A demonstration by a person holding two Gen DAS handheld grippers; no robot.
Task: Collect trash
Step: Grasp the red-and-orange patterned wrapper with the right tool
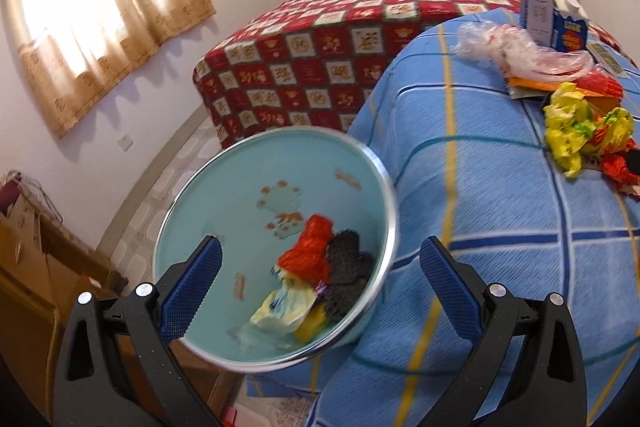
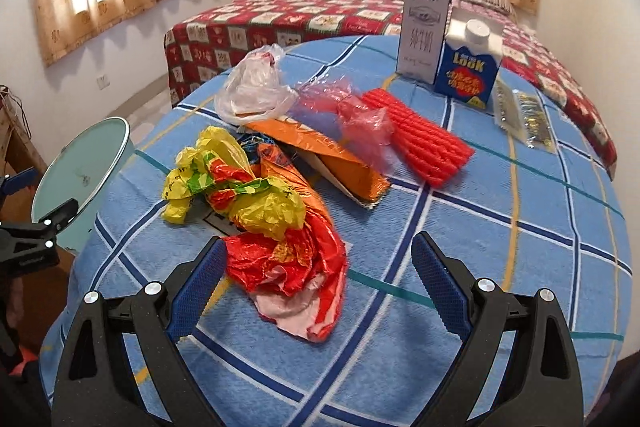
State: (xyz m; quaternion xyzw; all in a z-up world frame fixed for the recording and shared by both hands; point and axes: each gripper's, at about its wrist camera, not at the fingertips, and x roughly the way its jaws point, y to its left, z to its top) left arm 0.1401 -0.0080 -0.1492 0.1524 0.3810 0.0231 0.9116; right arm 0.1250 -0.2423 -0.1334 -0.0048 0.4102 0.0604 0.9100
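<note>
A pale blue bin (image 1: 224, 211) stands beside the blue-checked table (image 1: 500, 211), its mouth tipped toward my left gripper (image 1: 320, 243). That gripper is open, one finger over the rim and the other outside. Inside lie a red net (image 1: 310, 251), a black net (image 1: 348, 267) and a pale yellow wrapper (image 1: 284, 311). My right gripper (image 2: 319, 241) is open just above the table (image 2: 480, 267), its left finger beside a crumpled red bag (image 2: 288, 259). A yellow bag (image 2: 240, 195) lies beyond it, then an orange packet (image 2: 320, 151), pink film (image 2: 352, 111) and a red ribbed sleeve (image 2: 420, 139).
A clear bag (image 2: 252, 87), a white box (image 2: 422, 31), a blue carton (image 2: 468, 67) and foil sachets (image 2: 520, 115) sit at the table's far side. A bed with a red patterned cover (image 1: 320, 59) stands behind. A wooden cabinet (image 1: 32, 267) is at the left.
</note>
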